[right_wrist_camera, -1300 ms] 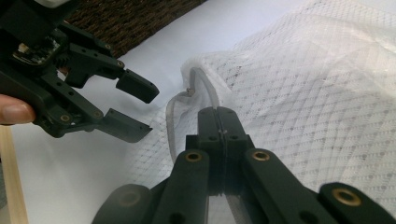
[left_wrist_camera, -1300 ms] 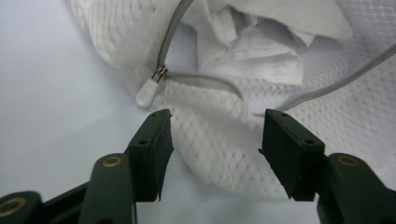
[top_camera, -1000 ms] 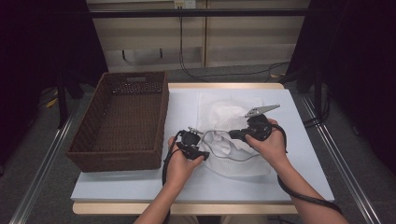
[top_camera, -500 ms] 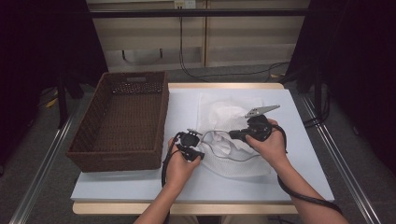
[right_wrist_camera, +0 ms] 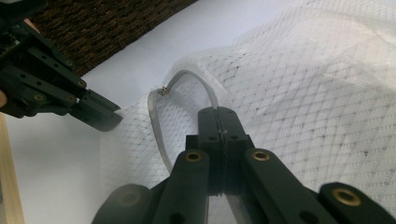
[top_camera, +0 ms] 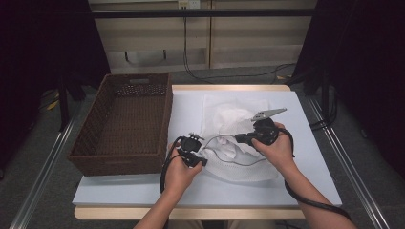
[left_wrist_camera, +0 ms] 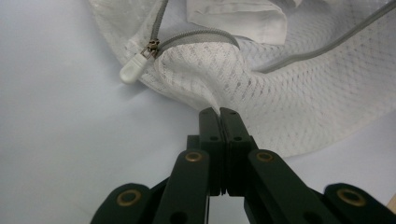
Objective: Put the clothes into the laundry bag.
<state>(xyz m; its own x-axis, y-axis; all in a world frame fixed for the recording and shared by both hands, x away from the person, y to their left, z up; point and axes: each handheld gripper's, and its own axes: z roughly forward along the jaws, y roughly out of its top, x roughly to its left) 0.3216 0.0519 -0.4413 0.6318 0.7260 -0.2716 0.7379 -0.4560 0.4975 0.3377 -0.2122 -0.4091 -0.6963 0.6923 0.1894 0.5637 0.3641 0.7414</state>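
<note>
A white mesh laundry bag (top_camera: 241, 164) with a grey zipper (left_wrist_camera: 201, 37) lies on the white table (top_camera: 191, 191). White cloth (top_camera: 229, 119) lies folded inside the bag. My left gripper (left_wrist_camera: 219, 112) is shut on the bag's mesh edge, just below the white zipper pull (left_wrist_camera: 133, 70). In the high view the left gripper (top_camera: 204, 161) sits at the bag's left side. My right gripper (right_wrist_camera: 218, 112) is shut on the mesh bag (right_wrist_camera: 303, 93) beside the curved zipper tape (right_wrist_camera: 156, 121). In the high view the right gripper (top_camera: 237, 139) points left toward the other one.
A brown wicker basket (top_camera: 165, 119) stands at the table's left edge, close to my left hand; it also appears in the right gripper view (right_wrist_camera: 93, 28). The table's wooden front edge (top_camera: 191, 213) runs below both forearms. Cables trail from each gripper.
The left gripper's jaws have come together on the bag's edge. Both hands have barely shifted, and the bag lies as before.
</note>
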